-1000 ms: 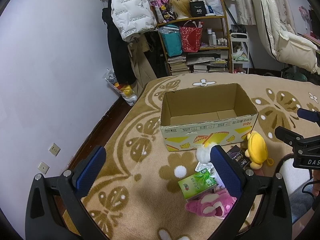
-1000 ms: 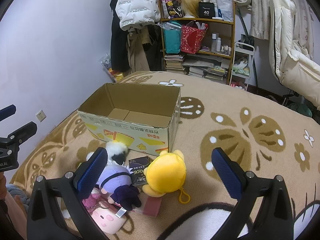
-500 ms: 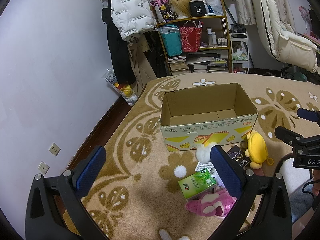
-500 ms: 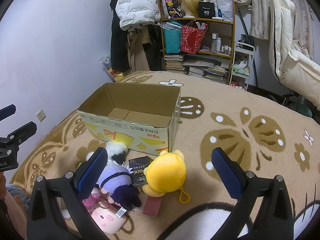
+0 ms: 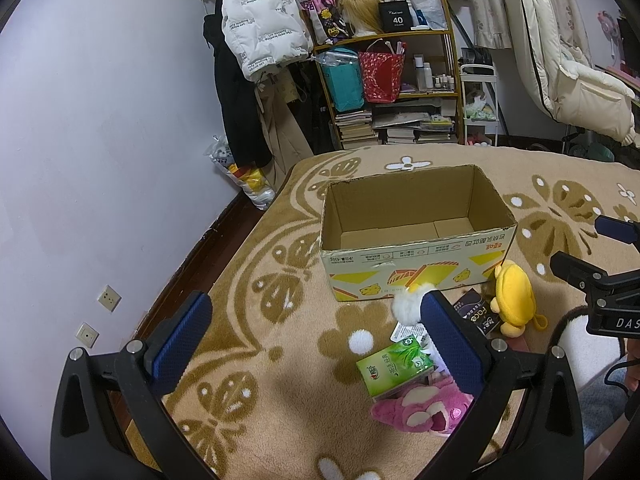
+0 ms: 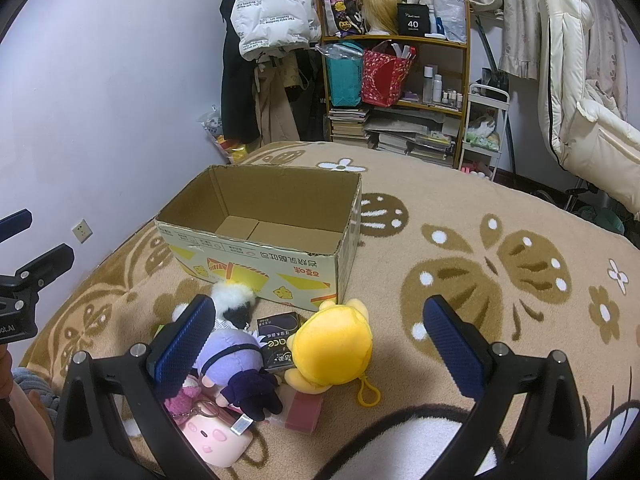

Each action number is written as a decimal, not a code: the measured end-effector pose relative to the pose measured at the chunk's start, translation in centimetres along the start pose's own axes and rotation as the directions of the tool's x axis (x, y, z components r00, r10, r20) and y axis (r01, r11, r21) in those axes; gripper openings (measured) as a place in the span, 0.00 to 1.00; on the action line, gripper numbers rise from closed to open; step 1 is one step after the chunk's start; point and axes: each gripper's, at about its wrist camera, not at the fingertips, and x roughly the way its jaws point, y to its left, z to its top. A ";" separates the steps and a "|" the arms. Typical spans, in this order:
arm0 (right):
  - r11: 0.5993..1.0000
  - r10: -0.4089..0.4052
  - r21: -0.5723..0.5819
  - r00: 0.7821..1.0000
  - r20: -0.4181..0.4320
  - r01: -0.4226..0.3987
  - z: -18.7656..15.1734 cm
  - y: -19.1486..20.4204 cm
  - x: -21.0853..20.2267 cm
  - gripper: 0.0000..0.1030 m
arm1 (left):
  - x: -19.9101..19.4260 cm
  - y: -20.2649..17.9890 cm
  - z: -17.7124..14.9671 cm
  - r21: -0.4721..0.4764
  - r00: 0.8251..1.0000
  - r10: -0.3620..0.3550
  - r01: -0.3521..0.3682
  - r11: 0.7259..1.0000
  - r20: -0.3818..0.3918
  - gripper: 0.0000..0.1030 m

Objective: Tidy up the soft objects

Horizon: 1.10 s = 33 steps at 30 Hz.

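Hovering above a tan carpet [image 6: 460, 216] with brown butterfly patterns, both tools hold nothing. Left hand-held gripper [image 5: 316, 340] — jaws spread wide, blue pads apart, bare carpet between them. Right hand-held gripper [image 6: 320, 344] — likewise spread wide, nothing pinched.

Cardboard box [image 6: 256, 236] sits open-topped on the carpet, its inside bare, yellow print on the near wall. A heap of small things lies on the carpet just in front of the box's near wall:
- yellow plush [image 6: 332, 348] with a yellow clip loop, nearest the box's corner, lying between the right tool's fingers in the right wrist view
- black packet [image 6: 276, 340], touching the yellow plush on its left
- purple-haired doll [image 6: 236, 372] in dark clothes, partly behind the right tool's left finger
- white and black fluffy toy [image 6: 234, 300], close against the box wall
- pink plush [image 5: 424, 404], lowest in the left wrist view, partly behind the left tool's right finger
- green tissue pack [image 5: 394, 364], resting against the pink plush
- pale pink flat toy [image 6: 212, 436] with a small face, at the heap's near edge

Beyond the carpet, against the far wall: a bookshelf [image 6: 400, 92] with stacked books and bags, and a white puffer jacket [image 6: 272, 4] hanging to its left.
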 end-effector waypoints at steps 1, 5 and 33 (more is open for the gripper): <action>1.000 0.000 0.000 1.000 0.000 0.000 0.0 0.0 0.0 1.00 | 0.0 0.0 0.0 0.000 1.000 0.001 -0.001 1.000 0.001 1.00; 1.000 -0.001 0.000 1.000 -0.001 0.001 0.0 0.0 -0.1 1.00 | 0.0 0.0 0.0 -0.001 1.000 0.000 0.000 1.000 -0.003 1.00; 0.995 -0.006 0.096 0.985 -0.174 0.023 -1.1 -2.7 6.0 1.00 | 8.8 2.7 -0.3 -0.189 0.959 -0.160 0.117 0.975 -0.235 1.00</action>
